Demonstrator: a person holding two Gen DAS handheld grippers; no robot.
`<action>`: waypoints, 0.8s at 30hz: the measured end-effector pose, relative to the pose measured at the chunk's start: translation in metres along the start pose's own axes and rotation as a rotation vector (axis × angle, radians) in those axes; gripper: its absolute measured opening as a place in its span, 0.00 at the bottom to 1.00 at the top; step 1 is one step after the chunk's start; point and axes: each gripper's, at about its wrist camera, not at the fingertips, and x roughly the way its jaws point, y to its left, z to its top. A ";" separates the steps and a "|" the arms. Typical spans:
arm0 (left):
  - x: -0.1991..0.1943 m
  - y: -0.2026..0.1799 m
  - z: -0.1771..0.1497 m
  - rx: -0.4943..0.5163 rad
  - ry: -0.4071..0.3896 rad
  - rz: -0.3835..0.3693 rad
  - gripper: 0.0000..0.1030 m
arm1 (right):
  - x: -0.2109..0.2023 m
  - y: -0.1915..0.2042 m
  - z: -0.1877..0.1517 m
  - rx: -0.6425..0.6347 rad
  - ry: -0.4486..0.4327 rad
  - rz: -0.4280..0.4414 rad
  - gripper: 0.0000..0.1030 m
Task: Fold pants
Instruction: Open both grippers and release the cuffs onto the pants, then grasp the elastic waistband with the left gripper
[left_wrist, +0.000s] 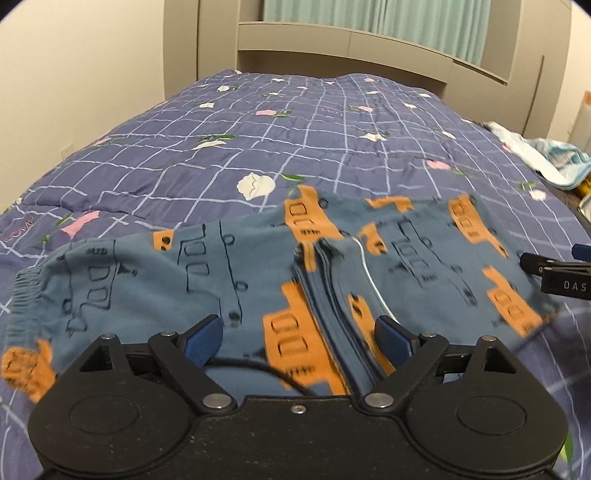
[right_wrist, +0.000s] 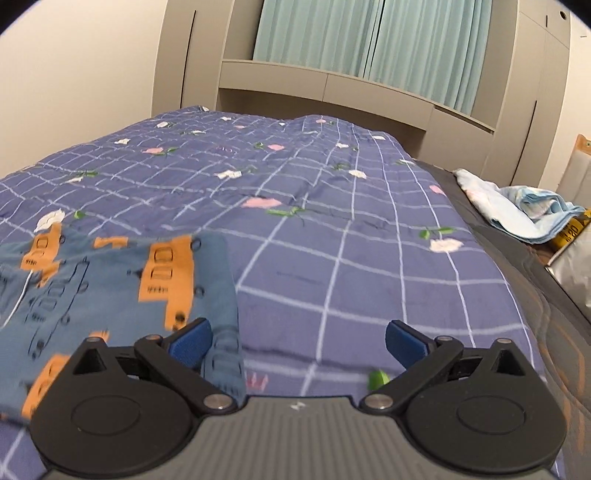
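Left wrist view: left claw (left_wrist: 297, 338) is hovering with its blue pads (left_wrist: 201, 341) standing wide apart, nothing between them pressed. Pants (left_wrist: 207, 273), blue with orange and black bus print, are lying spread on the quilt (left_wrist: 258, 147) of the bed, directly under and just beyond this claw, the bunched middle seam running near the right pad, elastic waistband off to the far left. Right claw (left_wrist: 554, 273) is poking in at the right edge, by the pants' right end.

Right wrist view: right claw (right_wrist: 297, 345) is also sitting wide apart, gripping nothing. Pants (right_wrist: 110, 295) are lying to its left, their right edge passing just beside the left pad (right_wrist: 188, 343); bare quilt (right_wrist: 369, 277) is showing between the pads. A light blue cloth (right_wrist: 517, 214) is lying far right.
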 end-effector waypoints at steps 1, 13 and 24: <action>-0.003 -0.001 -0.003 0.004 -0.002 0.001 0.88 | -0.004 0.000 -0.004 0.002 0.004 -0.002 1.00; -0.029 -0.001 -0.016 0.010 0.034 0.009 0.96 | -0.038 0.008 -0.027 0.013 0.022 -0.005 1.00; -0.095 0.047 -0.043 -0.134 -0.109 0.007 0.99 | -0.082 0.057 -0.026 -0.030 -0.078 0.107 1.00</action>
